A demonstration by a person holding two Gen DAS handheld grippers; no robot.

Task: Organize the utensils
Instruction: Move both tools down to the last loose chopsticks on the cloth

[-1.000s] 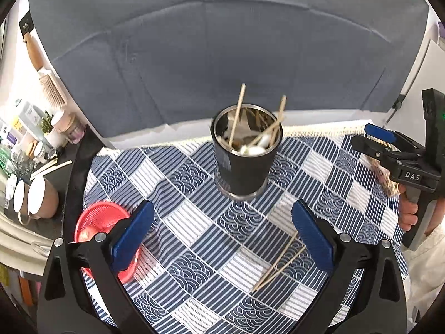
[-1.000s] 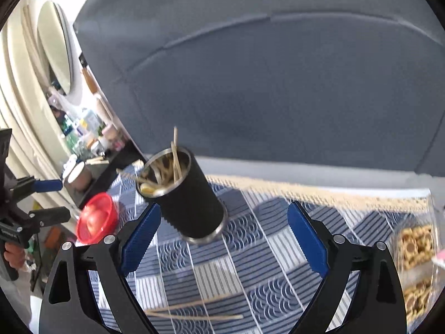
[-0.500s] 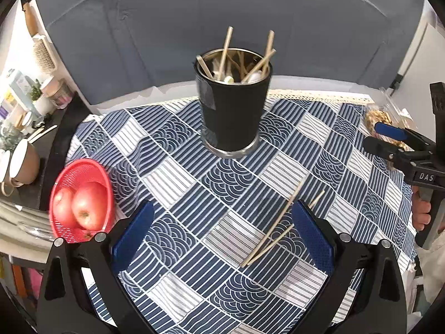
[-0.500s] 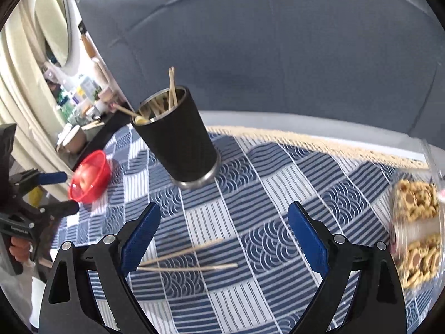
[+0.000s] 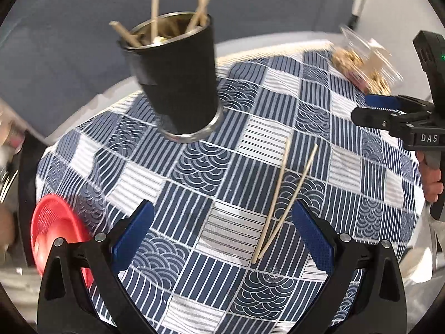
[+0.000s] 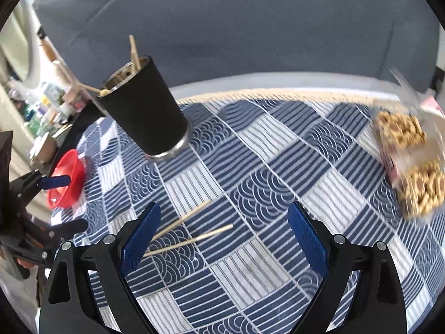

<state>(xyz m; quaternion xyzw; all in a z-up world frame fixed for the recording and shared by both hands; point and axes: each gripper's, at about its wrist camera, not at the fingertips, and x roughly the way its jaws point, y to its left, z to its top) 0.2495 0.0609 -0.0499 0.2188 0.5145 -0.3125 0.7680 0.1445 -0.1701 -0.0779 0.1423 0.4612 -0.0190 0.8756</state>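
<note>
A black metal cup (image 5: 178,83) holding several wooden chopsticks and a white spoon stands on the blue patterned tablecloth (image 5: 194,203); it also shows in the right wrist view (image 6: 147,111). Two loose wooden chopsticks (image 5: 286,197) lie on the cloth, near the right finger of my left gripper (image 5: 222,236), which is open and empty above the cloth. My right gripper (image 6: 222,236) is open and empty, and the same chopsticks (image 6: 189,233) lie by its left finger. Each gripper shows in the other's view, the right one (image 5: 389,114) and the left one (image 6: 55,203).
A red basket (image 5: 52,236) sits at the table's left edge, also visible in the right wrist view (image 6: 66,178). A clear box of cookies (image 6: 408,153) stands at the right. A grey sofa back (image 6: 250,27) is behind the table. Cluttered shelves are at the far left.
Both grippers have moved lower and closer to the table. The loose chopsticks now lie nearer the fingers in both views. The cup looks larger and tilted from the camera motion.
</note>
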